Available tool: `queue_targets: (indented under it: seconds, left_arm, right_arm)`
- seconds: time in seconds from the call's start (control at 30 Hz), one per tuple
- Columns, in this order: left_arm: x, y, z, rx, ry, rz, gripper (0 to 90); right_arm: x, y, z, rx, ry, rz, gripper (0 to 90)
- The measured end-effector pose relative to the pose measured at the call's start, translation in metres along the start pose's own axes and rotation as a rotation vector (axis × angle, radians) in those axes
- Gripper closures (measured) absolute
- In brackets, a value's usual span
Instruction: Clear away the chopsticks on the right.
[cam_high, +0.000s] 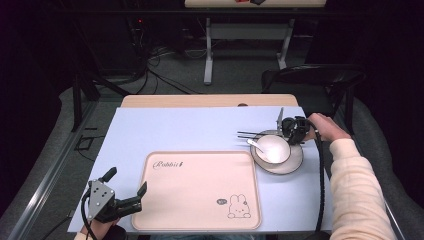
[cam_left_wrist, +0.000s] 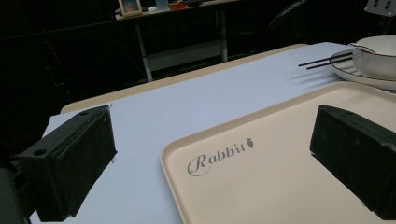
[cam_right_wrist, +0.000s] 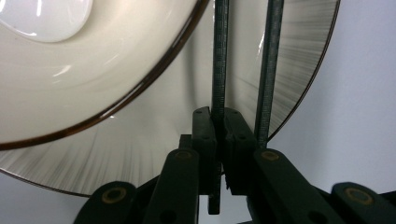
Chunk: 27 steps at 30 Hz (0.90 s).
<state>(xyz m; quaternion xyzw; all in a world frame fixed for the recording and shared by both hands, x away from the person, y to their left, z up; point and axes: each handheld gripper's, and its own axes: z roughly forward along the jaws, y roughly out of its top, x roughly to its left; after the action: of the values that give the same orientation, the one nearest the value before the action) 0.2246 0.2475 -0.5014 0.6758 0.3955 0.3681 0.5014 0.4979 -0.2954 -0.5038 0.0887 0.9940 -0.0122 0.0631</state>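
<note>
A white bowl with a white spoon in it sits on a rimmed plate at the right of the mat. Two thin dark chopsticks lie across the plate's far rim, pointing left. My right gripper is at their right end. In the right gripper view it is shut on one chopstick; the other chopstick runs free beside the jaws over the plate. My left gripper stands open at the beige tray's near left corner, holding nothing.
A light blue mat covers the wooden table. The tray bears the word Rabbit and a rabbit drawing. A dark chair stands behind the table at the right. Another table's legs and cables are farther back.
</note>
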Motion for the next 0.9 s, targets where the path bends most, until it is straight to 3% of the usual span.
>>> queue_targets:
  seconds: [0.17, 0.2, 0.23, 0.33, 0.43, 0.47, 0.57, 0.6, 0.63, 0.77, 0.9]
  left_arm:
    - [0.0, 0.0, 0.0, 0.0, 0.0, 0.0, 0.0]
    - [0.0, 0.0, 0.0, 0.001, 0.001, 0.001, 0.0]
    - [0.0, 0.0, 0.0, 0.001, 0.0, -0.001, 0.0]
    - [-0.001, 0.0, 0.0, 0.001, -0.001, 0.002, 0.0]
    - [-0.001, 0.0, 0.0, 0.0, -0.002, 0.002, 0.0]
    - [-0.001, 0.0, 0.0, 0.001, -0.002, 0.002, 0.0]
    - [-0.001, 0.0, 0.0, 0.0, -0.003, 0.002, 0.0]
    - [-0.001, 0.0, 0.0, 0.001, -0.002, 0.002, 0.0]
    - [-0.001, 0.0, 0.001, 0.002, -0.001, 0.002, 0.0]
    - [-0.001, 0.0, 0.0, 0.0, -0.003, 0.003, 0.0]
    - [-0.001, 0.0, 0.001, 0.001, -0.003, 0.004, 0.0]
  right_arm:
    - [0.001, -0.001, -0.006, -0.022, -0.012, 0.006, 84.6]
    - [0.0, -0.001, -0.009, -0.028, -0.018, -0.014, 84.6]
    - [0.003, -0.001, -0.011, -0.026, -0.02, 0.014, 84.6]
    - [0.003, -0.002, -0.018, -0.04, -0.033, 0.029, 84.7]
    - [0.002, -0.001, -0.025, -0.049, -0.048, 0.02, 84.7]
    - [0.005, -0.002, -0.029, -0.047, -0.054, 0.053, 84.8]
    - [0.004, -0.002, -0.035, -0.039, -0.065, 0.055, 84.8]
    - [0.005, -0.003, -0.04, -0.041, -0.063, 0.096, 84.8]
    - [0.005, -0.003, -0.04, -0.041, -0.063, 0.096, 84.8]
    - [0.004, -0.004, -0.058, -0.086, -0.086, 0.14, 84.8]
    - [0.013, 0.002, -0.07, -0.061, -0.085, 0.197, 84.7]
